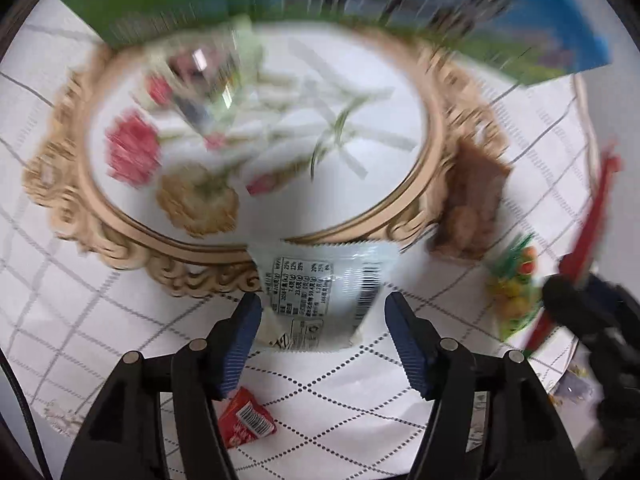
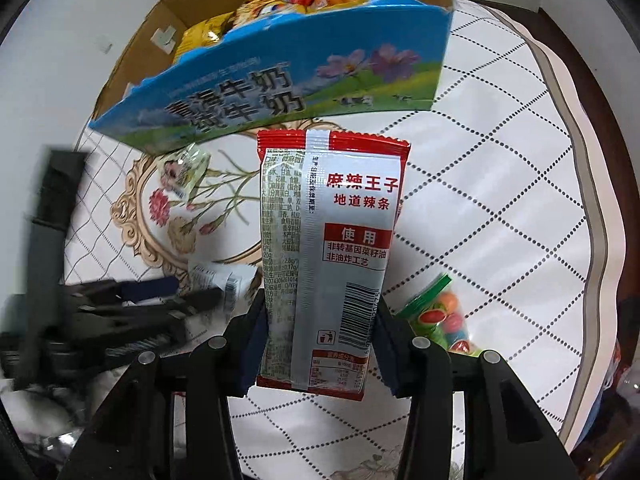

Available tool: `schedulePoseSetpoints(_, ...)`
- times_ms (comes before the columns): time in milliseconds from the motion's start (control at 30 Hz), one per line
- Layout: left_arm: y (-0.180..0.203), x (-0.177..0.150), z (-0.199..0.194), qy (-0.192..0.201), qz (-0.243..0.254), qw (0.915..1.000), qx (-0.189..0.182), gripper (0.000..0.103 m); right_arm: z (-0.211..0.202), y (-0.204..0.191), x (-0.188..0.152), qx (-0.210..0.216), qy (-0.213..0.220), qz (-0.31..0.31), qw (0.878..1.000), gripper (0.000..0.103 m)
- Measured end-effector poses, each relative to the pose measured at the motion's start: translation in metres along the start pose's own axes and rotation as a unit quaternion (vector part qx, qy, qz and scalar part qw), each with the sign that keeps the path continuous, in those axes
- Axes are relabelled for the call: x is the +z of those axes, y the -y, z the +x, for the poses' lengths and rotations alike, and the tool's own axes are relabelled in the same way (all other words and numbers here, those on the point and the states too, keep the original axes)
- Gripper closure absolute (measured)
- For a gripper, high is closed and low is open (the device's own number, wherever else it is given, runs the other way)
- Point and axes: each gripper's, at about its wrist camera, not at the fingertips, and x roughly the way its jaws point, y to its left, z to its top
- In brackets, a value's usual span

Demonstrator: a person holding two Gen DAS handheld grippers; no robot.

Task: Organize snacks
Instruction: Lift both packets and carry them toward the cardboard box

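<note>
Because the right gripper [image 2: 320,344] pinches the red and white packet [image 2: 328,256] only at its lower end, the tall packet could flop or slip loose on the way to the box [image 2: 280,80], or catch on that box's torn front wall; the box, just beyond the packet, already has yellow and orange bags [image 2: 272,4] inside, while the left gripper [image 1: 324,320] is spread wide around a pale packet [image 1: 320,292] lying on the tablecloth [image 1: 360,400], not yet squeezing it

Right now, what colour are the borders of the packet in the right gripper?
Red, on the packet; clearest in the right wrist view.
</note>
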Motion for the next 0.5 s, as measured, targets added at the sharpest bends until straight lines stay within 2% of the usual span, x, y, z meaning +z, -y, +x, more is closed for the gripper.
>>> schedulePoseSetpoints(67, 0.000, 0.003, 0.022, -0.033, 0.006, 0.9994, -0.007, 0.041, 0.010, 0.002, 0.002, 0.001, -0.007, 0.008, 1.000, 0.053)
schedulePoseSetpoints(133, -0.001, 0.003, 0.038, -0.043, 0.005, 0.9989, 0.018, 0.041, 0.021, 0.000, 0.001, 0.000, -0.013, 0.011, 1.000, 0.053)
schedulePoseSetpoints(200, -0.006, 0.002, 0.038, -0.026, -0.018, 0.9995, 0.010, 0.043, 0.026, -0.004, -0.001, -0.002, -0.015, 0.009, 1.000, 0.053)
schedulePoseSetpoints(267, -0.008, 0.000, 0.034, -0.011, -0.026, 0.9996, 0.008, 0.054, 0.028, -0.004, -0.004, -0.001, -0.015, 0.010, 1.000, 0.053)
schedulePoseSetpoints(300, -0.007, -0.001, 0.029, -0.004, -0.024, 0.9997, 0.009, 0.056, 0.027, -0.004, -0.005, -0.001, -0.015, 0.009, 1.000, 0.053)
schedulePoseSetpoints(433, -0.001, -0.007, 0.003, 0.037, -0.010, 0.9989, 0.027, 0.057, 0.024, -0.005, -0.007, 0.003, -0.013, 0.008, 1.000, 0.053)
schedulePoseSetpoints(500, 0.001, -0.011, -0.015, 0.054, -0.006, 0.9983, 0.021, 0.057, 0.019, -0.007, -0.005, 0.007, -0.009, 0.006, 1.000, 0.053)
